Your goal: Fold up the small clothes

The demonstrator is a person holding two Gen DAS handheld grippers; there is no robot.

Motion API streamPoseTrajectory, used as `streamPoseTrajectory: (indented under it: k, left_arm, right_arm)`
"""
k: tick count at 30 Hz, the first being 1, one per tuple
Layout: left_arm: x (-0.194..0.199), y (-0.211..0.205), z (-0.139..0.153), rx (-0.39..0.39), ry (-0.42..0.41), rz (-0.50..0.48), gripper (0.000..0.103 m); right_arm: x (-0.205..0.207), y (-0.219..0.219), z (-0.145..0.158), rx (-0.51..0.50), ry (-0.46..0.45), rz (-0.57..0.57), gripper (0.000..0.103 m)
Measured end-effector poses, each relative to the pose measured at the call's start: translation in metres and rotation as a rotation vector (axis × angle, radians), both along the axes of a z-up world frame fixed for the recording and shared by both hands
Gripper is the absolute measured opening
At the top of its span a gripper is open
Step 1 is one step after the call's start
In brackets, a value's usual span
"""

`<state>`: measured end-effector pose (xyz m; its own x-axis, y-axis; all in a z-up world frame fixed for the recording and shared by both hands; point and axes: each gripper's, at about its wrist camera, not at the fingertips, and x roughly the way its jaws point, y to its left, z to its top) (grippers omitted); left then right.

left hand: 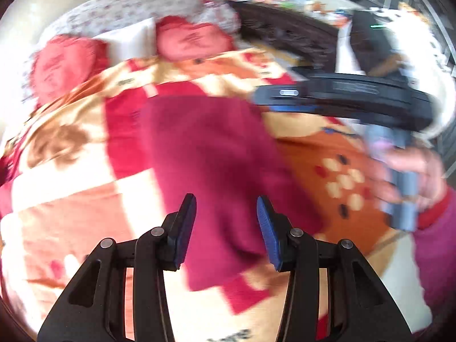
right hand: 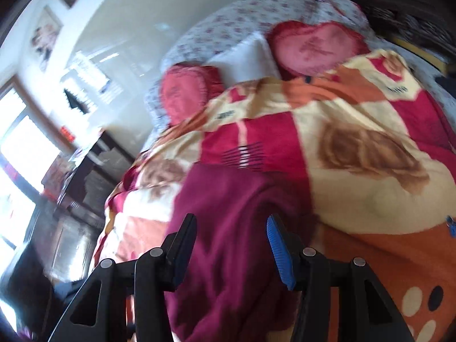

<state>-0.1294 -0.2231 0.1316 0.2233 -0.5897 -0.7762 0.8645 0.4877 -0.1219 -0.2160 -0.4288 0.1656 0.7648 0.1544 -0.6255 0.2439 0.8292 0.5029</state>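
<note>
I see a big patterned blanket with the dark red garment lying on it. Only my left view shows the hand holding my right claw. Both it and my left claw are apart, gripping nothing.

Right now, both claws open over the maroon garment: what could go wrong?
1. The maroon garment lies loose between the open left claw and open right claw; a fresh pinch may also catch the patterned blanket beneath.
2. The garment looks bunched near the right claw, so folding now may trap wrinkles.
3. Both views are blurred, and the right hand is close by; the claws might bump.
</note>
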Motion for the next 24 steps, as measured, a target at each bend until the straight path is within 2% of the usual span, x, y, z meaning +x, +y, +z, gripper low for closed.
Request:
streamPoseTrajectory:
  k: [2, 4, 7, 8, 9, 10, 11, 13, 17, 21, 24]
  left_arm:
    - [0.011, 0.003, -0.014, 0.013, 0.027, 0.04, 0.044]
    - [0.015, 0.003, -0.028, 0.031, 0.054, 0.081, 0.044]
    - [0.016, 0.007, -0.046, 0.04, 0.088, 0.099, 0.045]
    - [0.013, 0.006, -0.051, 0.039, 0.107, 0.1, 0.048]
    - [0.012, 0.004, -0.057, 0.037, 0.129, 0.1, 0.056]
    - [0.008, 0.003, -0.058, 0.034, 0.139, 0.1, 0.059]
    - [0.007, 0.0, -0.061, 0.035, 0.141, 0.103, 0.059]
    - [0.004, 0.0, -0.061, 0.042, 0.135, 0.109, 0.059]
    - [0.006, 0.006, -0.055, 0.034, 0.14, 0.119, 0.059]
    - [0.007, 0.006, -0.056, 0.033, 0.143, 0.119, 0.059]
    - [0.007, 0.006, -0.057, 0.025, 0.161, 0.127, 0.059]
  right_arm:
    - [0.001, 0.022, 0.001, -0.005, -0.014, 0.081, 0.049]
    - [0.008, 0.038, -0.006, -0.037, 0.027, 0.119, 0.049]
    - [0.013, 0.043, -0.029, -0.121, 0.138, 0.091, 0.045]
    - [0.01, 0.039, -0.04, -0.149, 0.176, 0.066, 0.039]
    - [0.009, 0.035, -0.047, -0.19, 0.203, 0.049, 0.035]
    - [0.008, 0.031, -0.06, -0.261, 0.252, 0.027, 0.032]
    - [0.007, 0.026, -0.069, -0.253, 0.266, 0.008, 0.033]
    - [0.002, 0.016, -0.074, -0.196, 0.24, -0.012, 0.033]
    - [-0.017, 0.02, -0.05, -0.214, 0.217, -0.033, 0.034]
    - [-0.04, 0.048, -0.03, -0.196, 0.155, 0.062, 0.034]
    - [-0.05, 0.069, -0.036, -0.227, 0.173, 0.114, 0.034]
